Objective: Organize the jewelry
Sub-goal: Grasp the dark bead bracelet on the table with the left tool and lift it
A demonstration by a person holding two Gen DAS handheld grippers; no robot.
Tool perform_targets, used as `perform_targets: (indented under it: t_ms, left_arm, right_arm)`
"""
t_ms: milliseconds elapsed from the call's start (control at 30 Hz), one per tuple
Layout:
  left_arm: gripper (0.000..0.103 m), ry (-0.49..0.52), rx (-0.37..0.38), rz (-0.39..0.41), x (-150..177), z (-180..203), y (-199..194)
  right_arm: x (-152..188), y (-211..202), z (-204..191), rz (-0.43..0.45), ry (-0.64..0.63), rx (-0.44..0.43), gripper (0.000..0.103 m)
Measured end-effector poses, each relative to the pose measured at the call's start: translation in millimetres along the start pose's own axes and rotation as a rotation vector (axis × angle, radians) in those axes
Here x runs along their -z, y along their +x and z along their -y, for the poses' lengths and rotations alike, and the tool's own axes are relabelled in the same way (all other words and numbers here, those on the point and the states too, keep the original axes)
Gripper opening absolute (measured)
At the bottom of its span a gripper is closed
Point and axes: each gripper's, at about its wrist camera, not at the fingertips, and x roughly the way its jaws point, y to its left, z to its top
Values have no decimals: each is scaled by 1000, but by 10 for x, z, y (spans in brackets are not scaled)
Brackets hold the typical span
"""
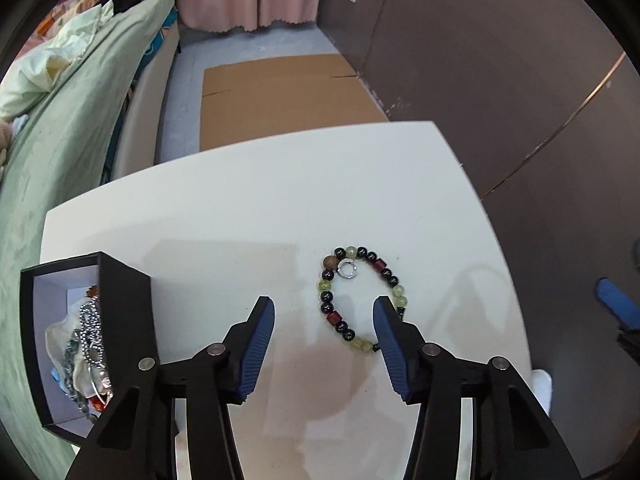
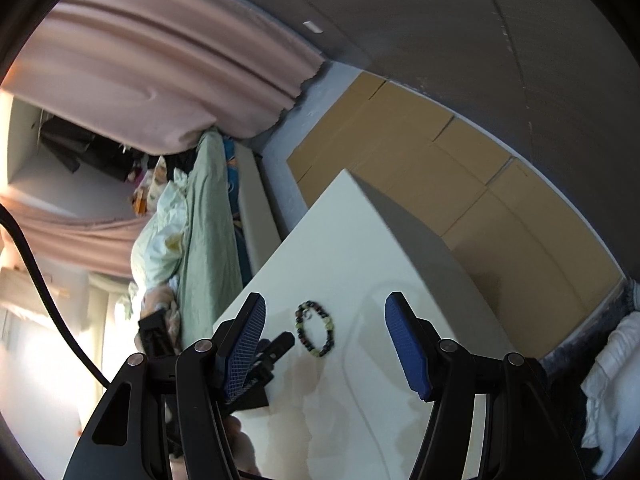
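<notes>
I am holding the left gripper (image 1: 324,316) low over the white table (image 1: 240,200) with its jaws spread wide and nothing between them. The beaded bracelet (image 1: 362,296) is lying flat in a loop just ahead, its near-right beads tucked against the right-hand finger pad (image 1: 390,340), and a small silver ring (image 1: 347,269) is sitting at the far end of the loop. The black jewelry box (image 1: 86,344) is standing open at the table's left edge, already holding a tangle of chains and beads. The right gripper (image 2: 325,320) is hanging higher and well back, also released and carrying nothing.

My judgement: the step in hand is picking up the bracelet for the box. To do it well, I am shifting the left gripper slightly right so 1 side of the loop falls between both pads, lowering until the tips are nearly brushing the table, then closing slowly across the string so beads are not rolling out.
</notes>
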Motion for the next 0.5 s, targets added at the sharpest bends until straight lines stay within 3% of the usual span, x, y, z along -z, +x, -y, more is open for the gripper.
perform_targets:
  t_ms: [133, 300, 367, 400, 500]
  left_arm:
    - [41, -7, -30, -24, 10, 43, 135]
    - [40, 38, -91, -30, 51, 139, 237]
    - [30, 54, -94, -21, 70, 170, 226]
    - [7, 58, -96, -21, 77, 167, 218]
    - [8, 58, -78, -23, 89, 134, 193]
  right_arm:
    - [-14, -15, 62, 3, 27, -3, 63]
    - [7, -25, 68, -4, 19, -12, 63]
    - [12, -5, 41, -9, 10, -13, 63]
    - [15, 4, 34, -12, 6, -14, 63]
    - [-10, 46, 21, -21, -3, -15, 63]
